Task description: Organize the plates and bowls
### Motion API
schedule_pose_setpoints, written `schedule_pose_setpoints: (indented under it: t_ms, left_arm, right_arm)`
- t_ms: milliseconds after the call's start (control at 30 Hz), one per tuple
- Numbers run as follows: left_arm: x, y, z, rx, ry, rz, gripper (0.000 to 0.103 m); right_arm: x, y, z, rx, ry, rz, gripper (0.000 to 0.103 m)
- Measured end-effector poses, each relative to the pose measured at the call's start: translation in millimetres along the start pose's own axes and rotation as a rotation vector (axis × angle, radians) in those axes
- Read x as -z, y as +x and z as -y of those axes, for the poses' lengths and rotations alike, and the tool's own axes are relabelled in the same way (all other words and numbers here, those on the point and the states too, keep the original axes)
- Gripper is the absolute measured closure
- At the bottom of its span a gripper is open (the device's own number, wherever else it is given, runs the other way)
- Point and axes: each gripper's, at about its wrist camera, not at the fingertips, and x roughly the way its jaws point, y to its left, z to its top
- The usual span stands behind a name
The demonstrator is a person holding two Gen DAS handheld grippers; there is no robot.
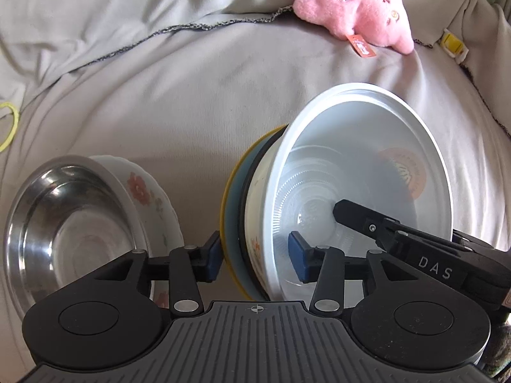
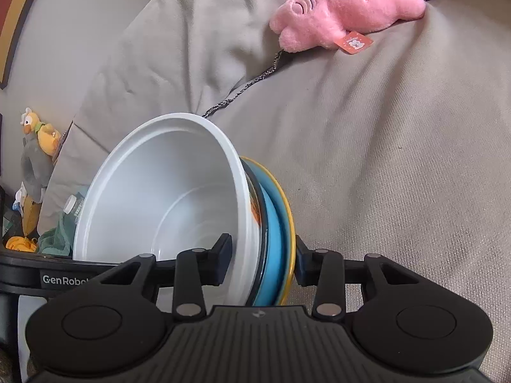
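Observation:
A stack stands tilted on its edge on the grey cover: a white plastic bowl (image 1: 367, 146) (image 2: 159, 191) in a floral bowl (image 1: 255, 191), backed by a blue plate with a yellow rim (image 1: 228, 198) (image 2: 278, 223). My left gripper (image 1: 254, 257) is open and straddles the stack's lower edge, with one pad outside the plate and one inside the white bowl. My right gripper (image 2: 263, 263) is shut on the stack, one finger (image 1: 351, 214) inside the white bowl and the other behind the plate. To the left, a steel bowl (image 1: 64, 223) sits nested in a second floral bowl (image 1: 150, 191).
A pink plush toy (image 1: 351, 12) (image 2: 345, 9) lies at the far side of the grey cover (image 1: 191, 95). A yellow rubber band (image 1: 9, 124) lies at the left edge. More plush toys (image 2: 38, 146), a bottle (image 2: 72, 206) and a green cloth (image 2: 56, 237) sit beyond the stack.

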Motion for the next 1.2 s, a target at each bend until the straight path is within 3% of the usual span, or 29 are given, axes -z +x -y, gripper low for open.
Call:
schedule_pose_setpoints:
  t_ms: [500, 1200]
  left_arm:
    - [-13, 2, 26, -0.124, 0.024, -0.065, 0.05]
    - [-6, 1, 30, -0.147, 0.061, -0.058, 0.051]
  right_arm:
    - [9, 1, 10, -0.026, 0.017, -0.011, 0.064]
    - [13, 1, 5, -0.017, -0.008, -0.003, 0.061]
